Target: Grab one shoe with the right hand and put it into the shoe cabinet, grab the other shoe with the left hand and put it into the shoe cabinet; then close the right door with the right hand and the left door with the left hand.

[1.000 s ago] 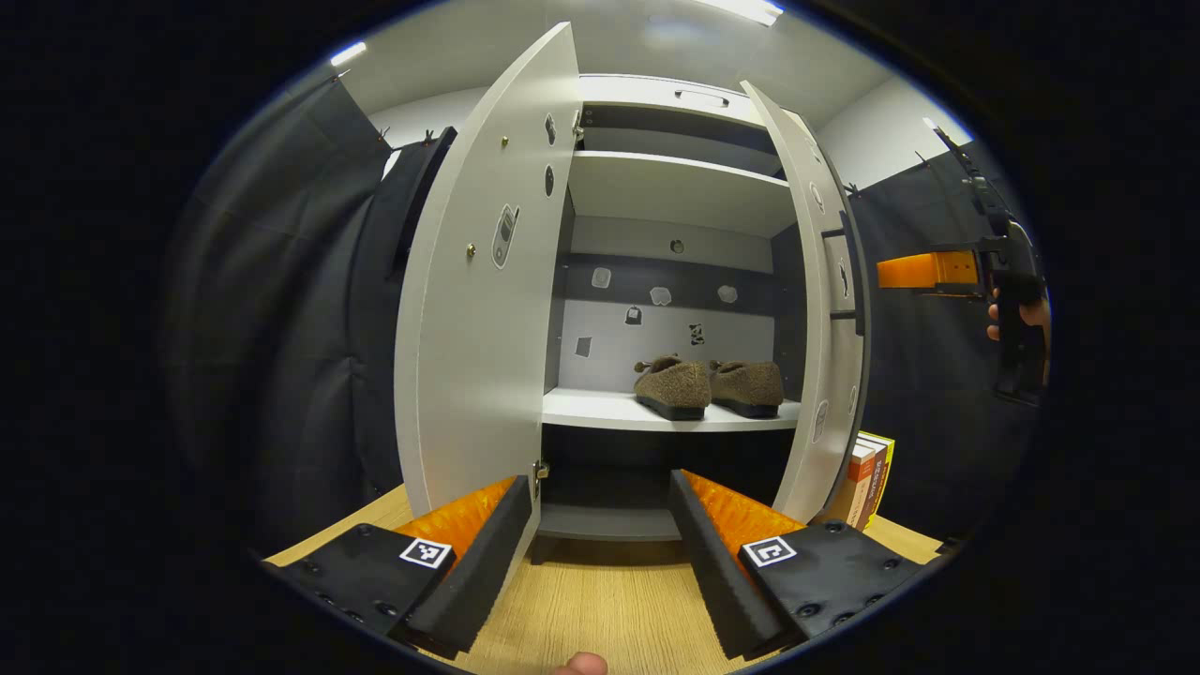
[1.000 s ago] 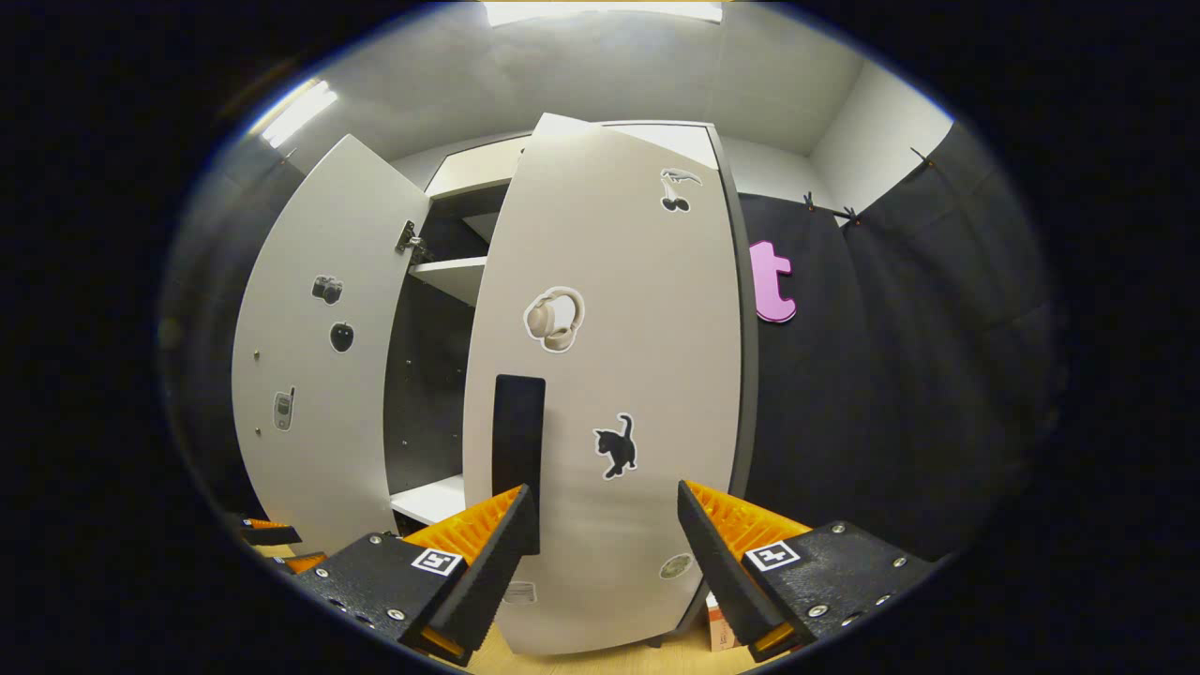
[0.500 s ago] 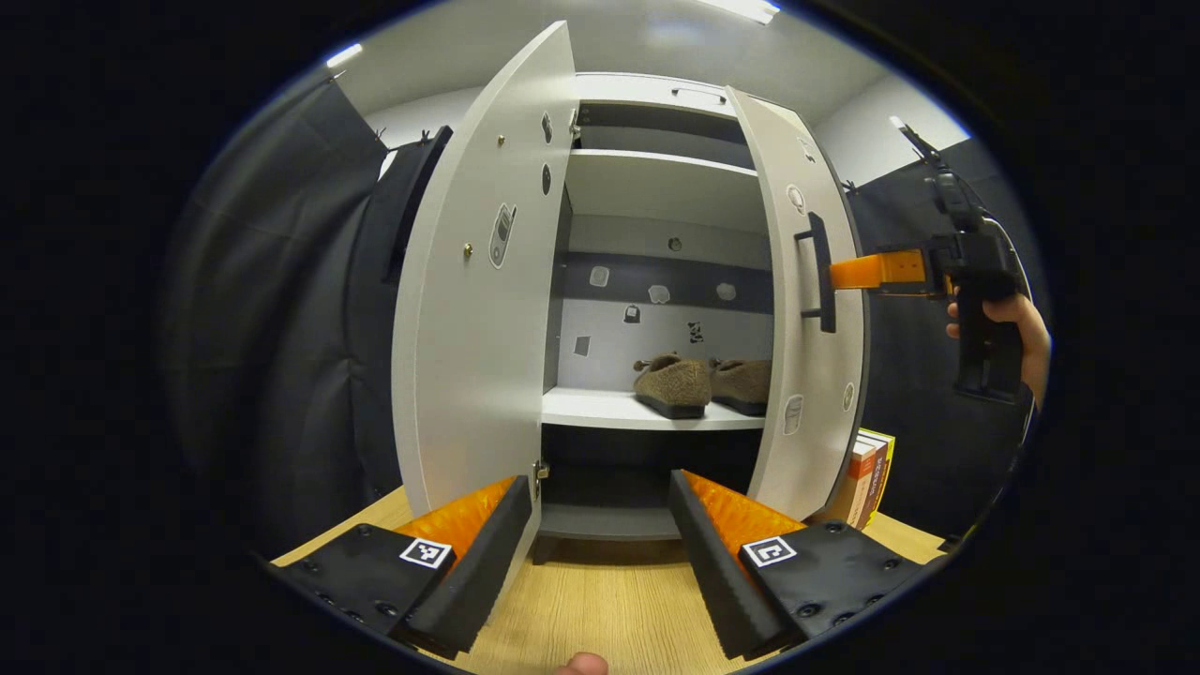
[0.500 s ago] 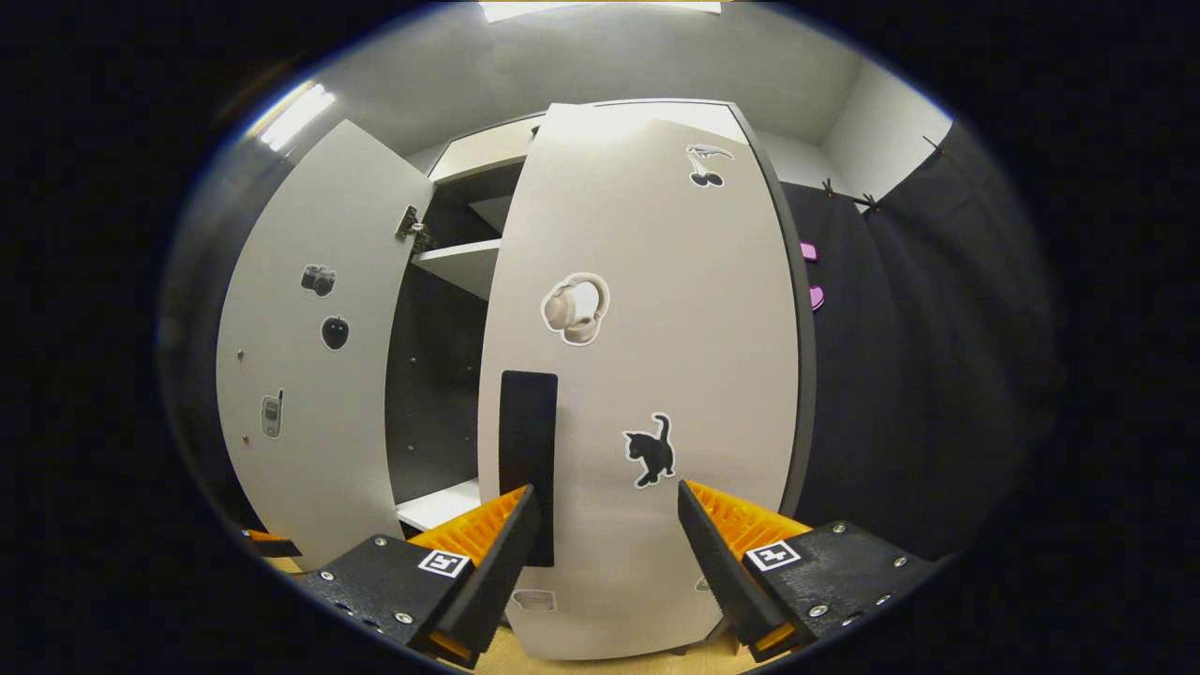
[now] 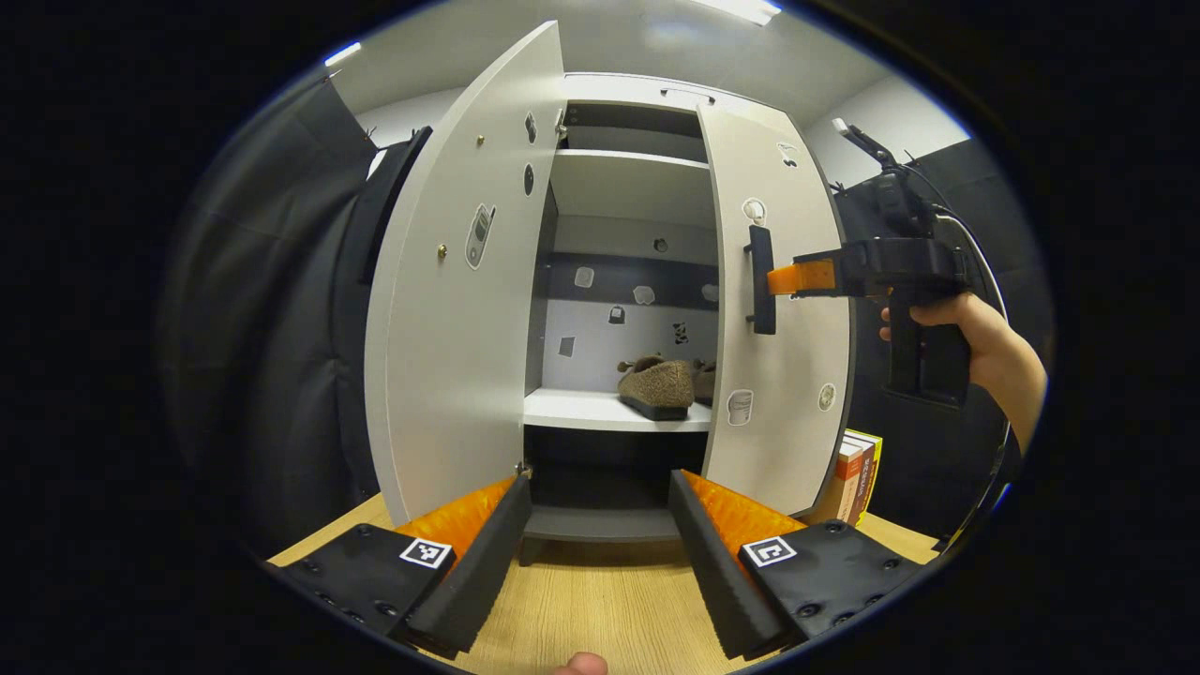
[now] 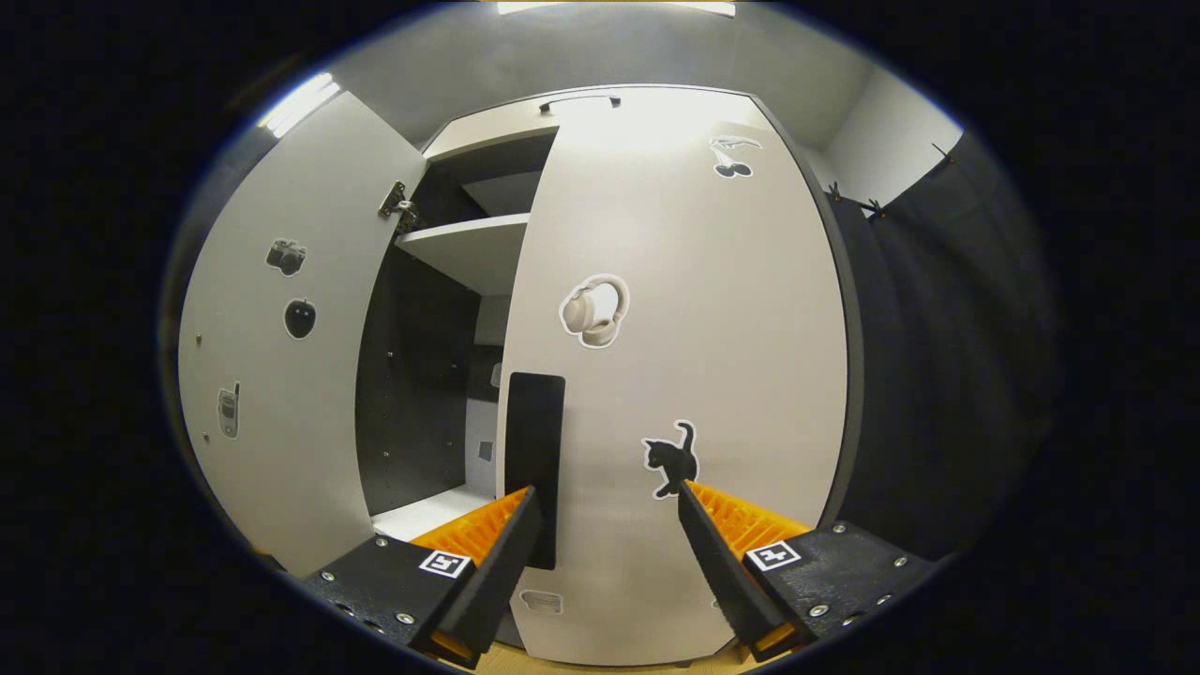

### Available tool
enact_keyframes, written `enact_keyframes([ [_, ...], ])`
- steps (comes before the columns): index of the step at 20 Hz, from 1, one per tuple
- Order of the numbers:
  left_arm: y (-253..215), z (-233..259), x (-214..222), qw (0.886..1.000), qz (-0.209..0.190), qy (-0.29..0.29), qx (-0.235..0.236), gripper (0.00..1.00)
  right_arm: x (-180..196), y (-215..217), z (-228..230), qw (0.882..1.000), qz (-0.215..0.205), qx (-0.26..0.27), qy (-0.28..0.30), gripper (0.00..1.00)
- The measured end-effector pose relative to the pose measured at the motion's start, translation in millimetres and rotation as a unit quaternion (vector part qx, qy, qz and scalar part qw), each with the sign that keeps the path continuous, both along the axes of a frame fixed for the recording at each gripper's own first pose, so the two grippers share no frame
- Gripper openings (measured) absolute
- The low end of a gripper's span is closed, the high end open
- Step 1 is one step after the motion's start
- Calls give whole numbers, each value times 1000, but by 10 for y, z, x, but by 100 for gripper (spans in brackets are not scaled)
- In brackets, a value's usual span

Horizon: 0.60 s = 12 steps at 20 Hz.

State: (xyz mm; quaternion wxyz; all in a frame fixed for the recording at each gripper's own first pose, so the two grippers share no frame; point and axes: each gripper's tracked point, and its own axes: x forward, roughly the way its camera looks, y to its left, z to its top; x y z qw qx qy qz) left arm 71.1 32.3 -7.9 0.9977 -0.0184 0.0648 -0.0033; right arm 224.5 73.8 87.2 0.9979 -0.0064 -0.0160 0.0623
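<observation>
Shoes (image 5: pixel 656 385), both brown and fuzzy, sit side by side on a shelf (image 5: pixel 600 411) inside the shoe cabinet (image 5: pixel 630 89). Right door (image 6: pixel 684 356) is partly shut, with the open, empty right tongs (image 6: pixel 607 553) against its face beside the handle (image 6: pixel 534 459). Left door (image 5: pixel 459 281) stands wide; the left tongs (image 5: pixel 600 544) hang open above the bench (image 5: pixel 600 609).

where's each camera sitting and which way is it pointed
Left gripper view: rides the left gripper, low over the wooden floor, facing the open cabinet, shoes on its shelf; right gripper and holding hand by the right door.
Right gripper view: rides the right gripper, close against the right door, at its handle.
Shared: right door, left door, handle.
</observation>
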Motion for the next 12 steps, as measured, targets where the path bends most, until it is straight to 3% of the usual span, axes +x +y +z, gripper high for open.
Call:
enact_keyframes([
  [3, 15, 14, -13, 1000, 1, -2, 0, 94, 33, -3, -20, 1000, -6, 8, 2, 92],
  [4, 11, 15, -11, 1000, 2, -2, -1, 99, 45, -9, -26, 1000, -6, 11, 1, 91],
  [8, 21, 34, -31, 1000, 3, 1, -3, 99, 67, 1, -49, 1000, -10, 5, -4, 91],
  [12, 94, 166, -102, 1000, 13, -14, -14, 94, -101, -139, -33, 999, -32, 12, -6, 92],
])
